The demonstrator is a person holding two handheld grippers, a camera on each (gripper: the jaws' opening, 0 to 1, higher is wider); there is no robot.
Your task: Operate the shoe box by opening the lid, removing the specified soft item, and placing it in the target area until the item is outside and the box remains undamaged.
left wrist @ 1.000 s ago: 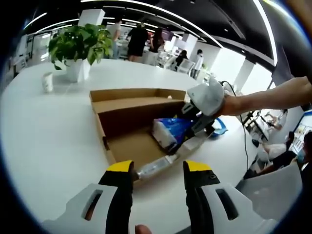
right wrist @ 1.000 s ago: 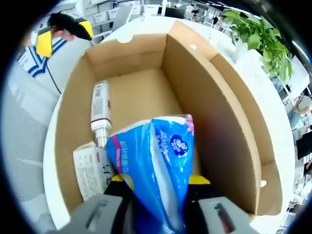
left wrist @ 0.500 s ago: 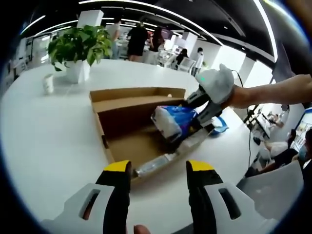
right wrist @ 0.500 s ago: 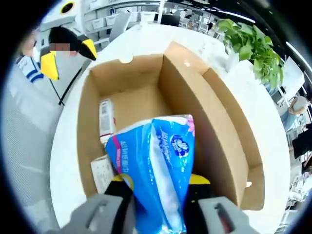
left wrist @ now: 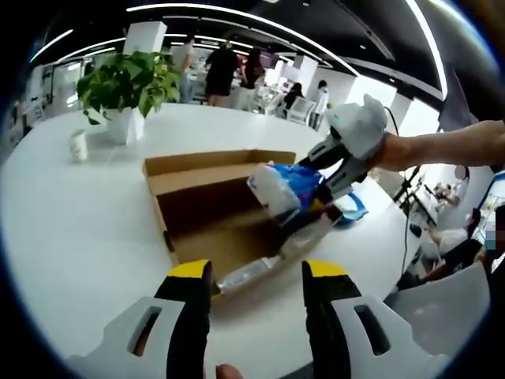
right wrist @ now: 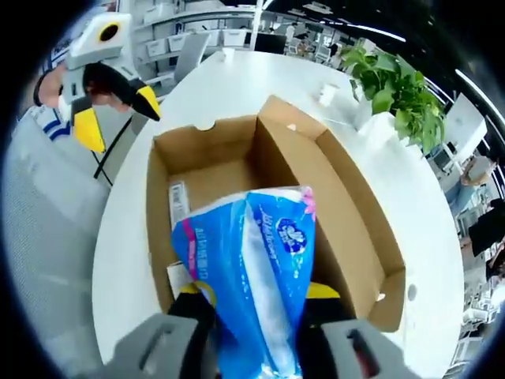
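Note:
An open cardboard shoe box [left wrist: 207, 207] [right wrist: 347, 229] lies on the white table, lid folded back. A blue and white soft tissue pack [right wrist: 252, 284] [left wrist: 286, 185] hangs above the box, and my right gripper [right wrist: 256, 296] [left wrist: 312, 197] is shut on it. A small bottle [left wrist: 248, 272] [right wrist: 178, 204] and a printed leaflet [right wrist: 177, 274] lie on the box floor. My left gripper [left wrist: 256, 272] stands open over the table's near edge, short of the box, holding nothing; the same gripper [right wrist: 118, 106] appears at upper left in the right gripper view.
A potted plant [left wrist: 126, 83] [right wrist: 390, 83] and a white cup [left wrist: 76, 142] stand on the table [left wrist: 71, 229] beyond the box. A blue object [left wrist: 353, 207] lies right of the box. People stand in the background and a seated person is at the table's right edge.
My right gripper has lifted the tissue pack up out of the box; the box looks smaller and farther below it. My left gripper has stayed open in place.

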